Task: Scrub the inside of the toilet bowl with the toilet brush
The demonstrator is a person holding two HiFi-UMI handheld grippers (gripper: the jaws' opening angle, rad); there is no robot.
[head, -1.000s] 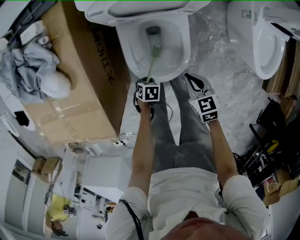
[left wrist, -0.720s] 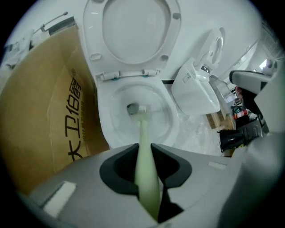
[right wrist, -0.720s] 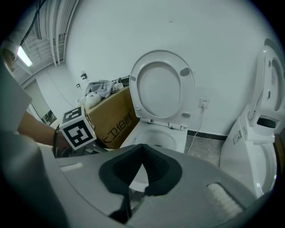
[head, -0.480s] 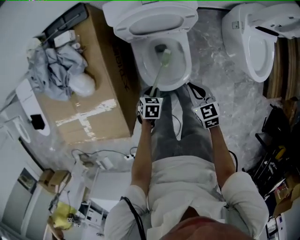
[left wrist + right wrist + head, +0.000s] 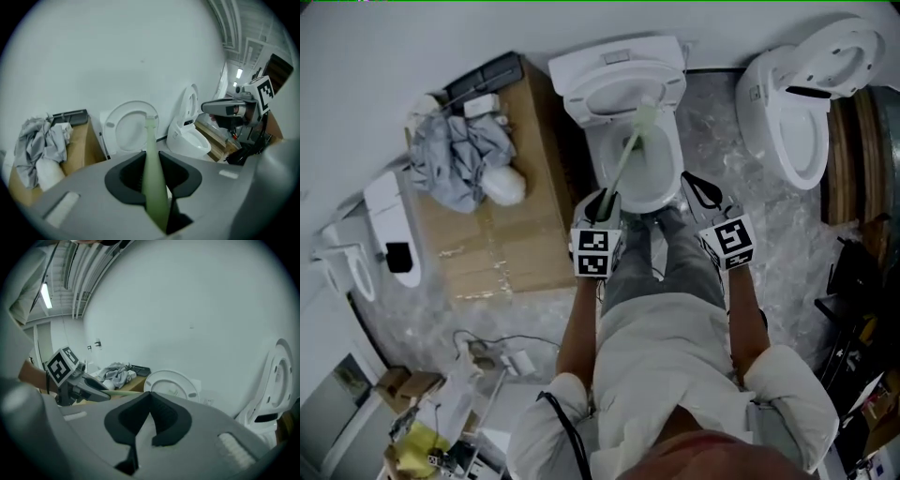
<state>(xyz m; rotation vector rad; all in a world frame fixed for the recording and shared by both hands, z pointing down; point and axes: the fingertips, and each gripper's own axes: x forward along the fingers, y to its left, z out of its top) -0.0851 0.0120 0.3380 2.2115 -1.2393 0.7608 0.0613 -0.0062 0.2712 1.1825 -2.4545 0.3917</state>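
Toilet brush (image 5: 626, 155), pale green, clamped by its handle in the left tool (image 5: 602, 204). Slants forward from that tool over the toilet bowl (image 5: 673, 167), head above the rear of the bowl and in front of the raised lid (image 5: 619, 89); impossible to tell whether the head touches porcelain. In the left gripper view, runs straight up the middle between the dark pads (image 5: 126, 176), jaws narrow and pressed on the handle, bristle end showing against the lid. Right tool (image 5: 705, 199) held beside the left one, near the front right rim of the bowl, apart from the brush; jaws drawn together, tips meeting, nothing between them. Left of the toilet stands a cardboard box (image 5: 511, 244) carrying a crumpled grey cloth (image 5: 455, 164). To the right sits a second toilet (image 5: 787, 122) with its lid up, on the marbled floor (image 5: 722, 141).
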